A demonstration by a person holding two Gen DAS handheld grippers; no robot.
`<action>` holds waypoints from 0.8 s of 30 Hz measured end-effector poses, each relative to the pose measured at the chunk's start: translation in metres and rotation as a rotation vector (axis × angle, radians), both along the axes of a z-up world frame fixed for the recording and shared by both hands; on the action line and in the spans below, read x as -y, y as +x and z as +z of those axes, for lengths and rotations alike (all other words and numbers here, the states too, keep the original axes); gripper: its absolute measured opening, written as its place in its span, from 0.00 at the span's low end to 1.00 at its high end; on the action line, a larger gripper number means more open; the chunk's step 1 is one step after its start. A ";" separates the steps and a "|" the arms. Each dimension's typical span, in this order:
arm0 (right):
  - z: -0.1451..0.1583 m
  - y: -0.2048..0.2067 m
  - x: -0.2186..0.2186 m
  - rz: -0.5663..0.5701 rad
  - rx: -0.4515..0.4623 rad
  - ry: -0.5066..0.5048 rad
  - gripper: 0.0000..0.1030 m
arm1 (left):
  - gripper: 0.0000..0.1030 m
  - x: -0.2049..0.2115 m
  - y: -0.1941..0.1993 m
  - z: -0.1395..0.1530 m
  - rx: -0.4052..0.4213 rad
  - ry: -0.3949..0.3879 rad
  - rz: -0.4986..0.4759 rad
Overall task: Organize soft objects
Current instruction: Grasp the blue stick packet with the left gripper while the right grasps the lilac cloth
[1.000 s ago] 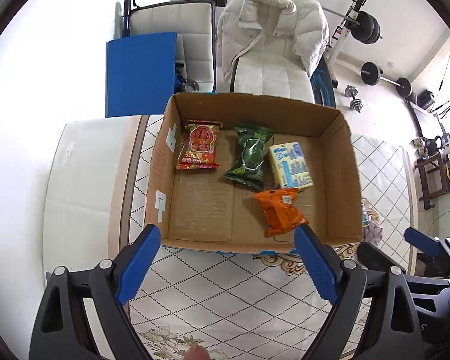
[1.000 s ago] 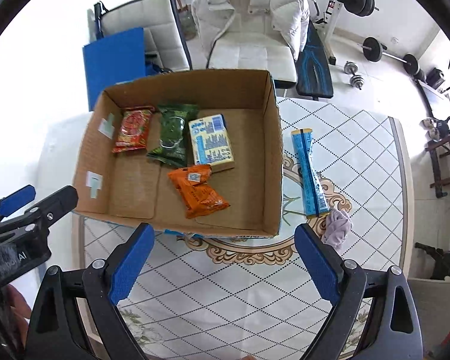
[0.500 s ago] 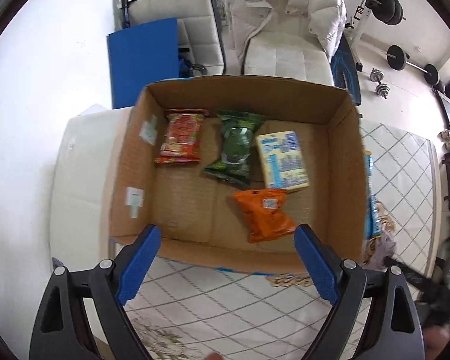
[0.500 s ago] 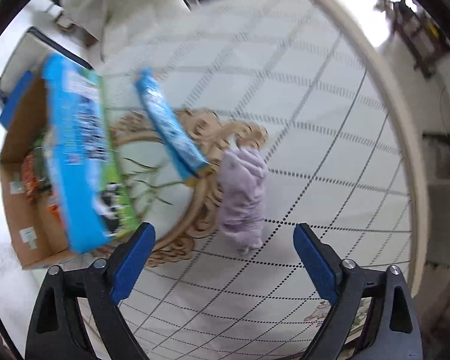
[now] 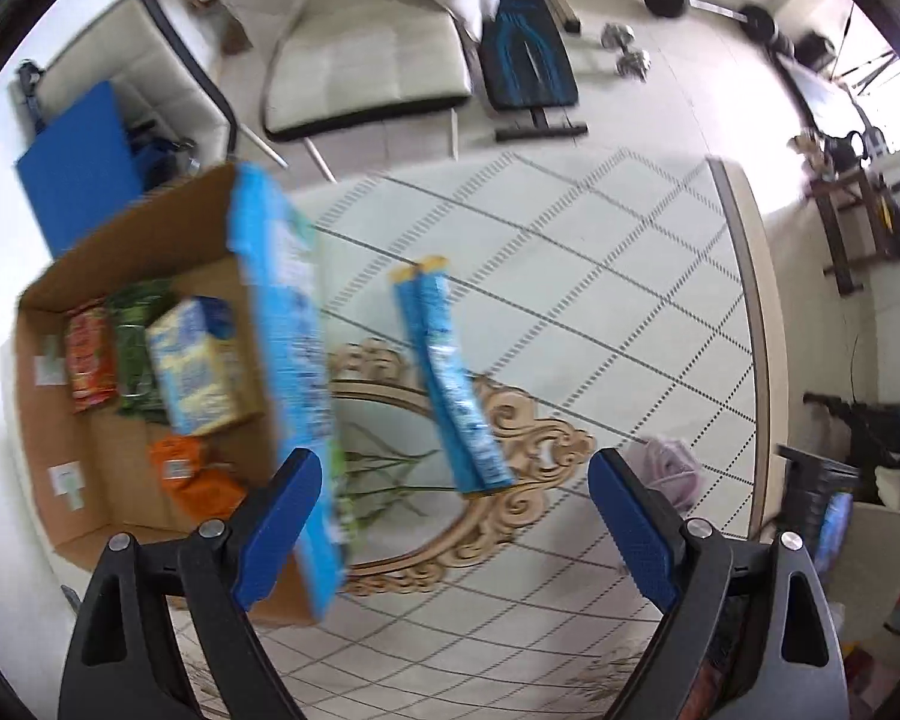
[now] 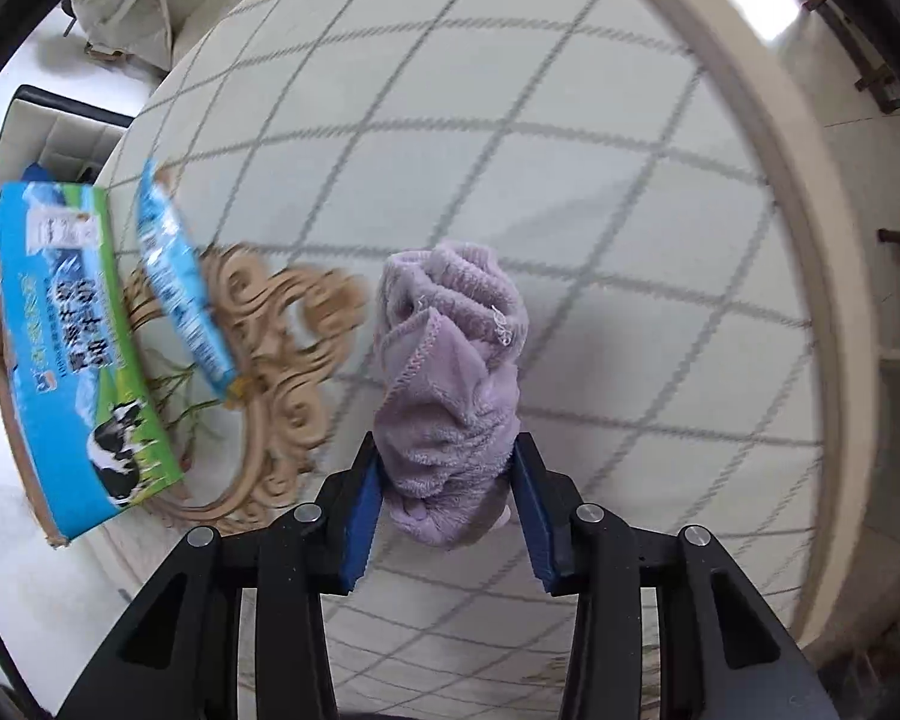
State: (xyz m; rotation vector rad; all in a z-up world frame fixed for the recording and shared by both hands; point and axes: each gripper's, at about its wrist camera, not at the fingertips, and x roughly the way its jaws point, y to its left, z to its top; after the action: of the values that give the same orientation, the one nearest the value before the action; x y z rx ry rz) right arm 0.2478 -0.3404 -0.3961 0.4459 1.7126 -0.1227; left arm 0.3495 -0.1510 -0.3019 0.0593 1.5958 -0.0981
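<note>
Cardboard box (image 5: 150, 420) filled the left of the left wrist view, holding a red packet (image 5: 90, 360), a green packet (image 5: 135, 348), a yellow-and-blue pack (image 5: 201, 366) and an orange packet (image 5: 195, 474). The left gripper (image 5: 444, 510) was spread wide and carried nothing. A long blue packet (image 5: 450, 384) lay on the table (image 5: 570, 276) just beside the box, and the purple cloth (image 5: 669, 468) showed blurred near the right-hand finger. A second earlier this camera looked straight down into the box; by now it had swung right across the tabletop.

In the right wrist view the right gripper (image 6: 447, 516) had its pads pressed into the lower end of the purple cloth (image 6: 450, 384), which rested bunched on the table (image 6: 570, 150), well apart from the box's printed outer wall (image 6: 78, 360), with the blue packet (image 6: 180, 282) between. Half a second earlier the jaws stood wide with the cloth lying ahead of them; now they pinched it.

The step looked like the pick-up. To do it well, I judged the grip should bite deep enough into the plush folds that it does not slide out, then rise clear of the box wall before crossing over it and letting go inside
</note>
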 end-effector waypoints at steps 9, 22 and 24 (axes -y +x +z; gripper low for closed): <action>-0.001 0.007 0.067 0.012 -0.020 -0.013 0.43 | 0.89 0.016 0.022 -0.113 -0.193 0.120 0.082; -0.024 0.038 0.057 0.042 -0.061 -0.027 0.46 | 0.28 0.026 0.018 -0.134 -0.223 0.067 0.051; -0.029 0.038 0.055 0.036 -0.064 -0.034 0.50 | 0.20 0.029 0.016 -0.133 -0.212 0.056 0.047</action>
State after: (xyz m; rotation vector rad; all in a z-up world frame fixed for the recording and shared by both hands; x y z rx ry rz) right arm 0.2856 -0.3950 -0.4252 0.3890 1.7776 -0.1407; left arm 0.3651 -0.1804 -0.4346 0.0559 1.8105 -0.0231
